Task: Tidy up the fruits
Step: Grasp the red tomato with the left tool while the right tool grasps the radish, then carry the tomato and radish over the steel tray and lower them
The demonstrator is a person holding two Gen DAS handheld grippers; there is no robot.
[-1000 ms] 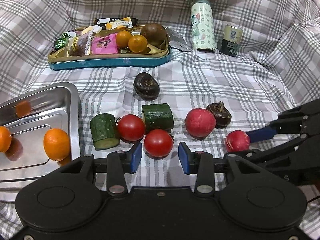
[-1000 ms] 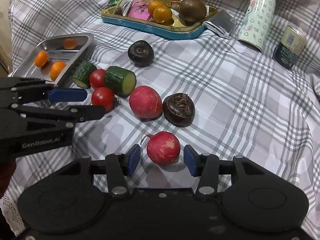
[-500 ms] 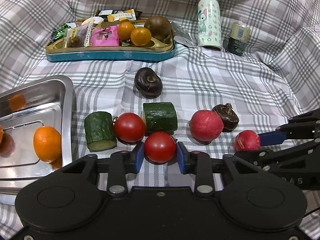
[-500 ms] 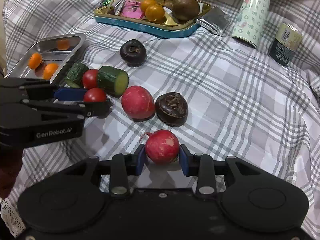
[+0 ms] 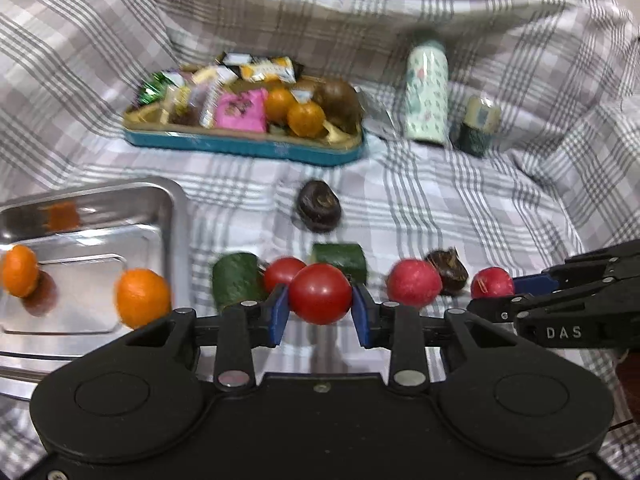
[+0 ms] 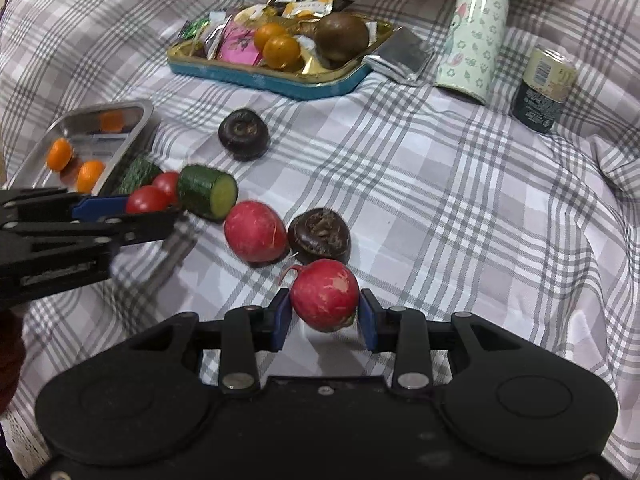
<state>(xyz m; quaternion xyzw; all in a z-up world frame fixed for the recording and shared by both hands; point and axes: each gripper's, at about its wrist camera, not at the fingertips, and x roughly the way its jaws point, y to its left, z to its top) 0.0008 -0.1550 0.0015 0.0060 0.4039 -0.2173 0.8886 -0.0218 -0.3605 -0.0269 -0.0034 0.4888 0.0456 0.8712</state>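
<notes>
- Only your right wrist view shows the cucumber's (image 6: 207, 192) cut face.
- Your left tool (image 5: 320, 312) pinches a tomato (image 5: 320, 293); your right tool (image 6: 325, 315) pinches a radish (image 6: 324, 294).

Home (likely), plaid cloth (image 6: 440, 200), snack tin (image 6: 272, 76)

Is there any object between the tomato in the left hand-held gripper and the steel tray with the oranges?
The left hand-held gripper holds the round red tomato above the cloth. Toward the shiny steel tray, only the dark green cucumber piece lies beside its rim, lower down.
</notes>
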